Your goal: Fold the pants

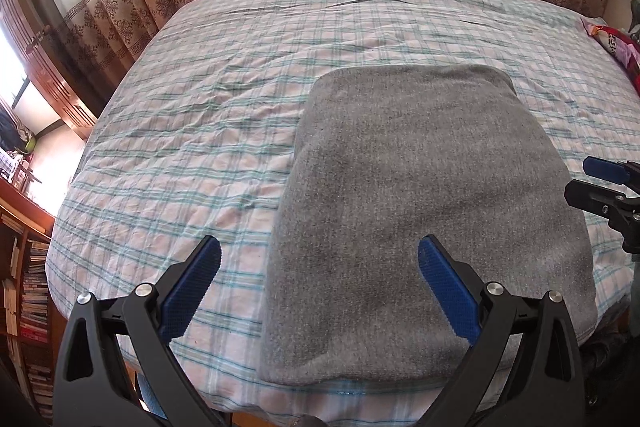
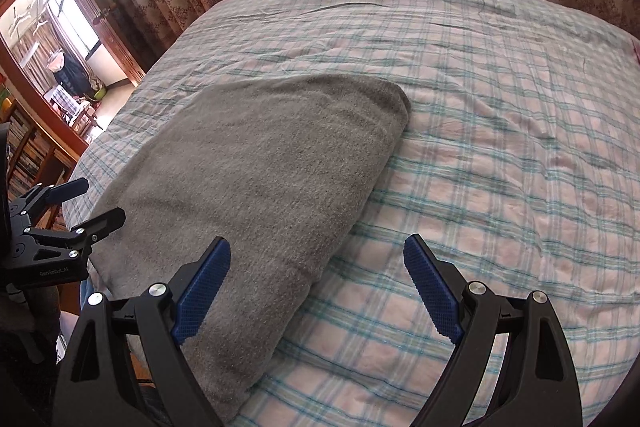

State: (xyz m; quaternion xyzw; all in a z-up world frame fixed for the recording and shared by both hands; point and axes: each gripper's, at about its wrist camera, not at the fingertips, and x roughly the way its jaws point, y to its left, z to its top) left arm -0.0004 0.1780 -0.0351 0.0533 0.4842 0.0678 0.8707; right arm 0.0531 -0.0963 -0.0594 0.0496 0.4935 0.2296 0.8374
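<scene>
Left wrist view: folded grey pants [image 1: 424, 211] lie just ahead of both spread, empty grippers, left gripper [image 1: 320, 287] and right gripper [image 2: 316, 287].

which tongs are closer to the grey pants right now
Left, only slightly. The left tongs hang open over the left near edge of the folded pants, one finger above the cloth. The right tongs hang open astride the right edge. Neither grips.

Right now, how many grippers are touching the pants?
0. Left gripper hangs open above the folded grey pants' near-left edge; right gripper open above their right edge.
</scene>
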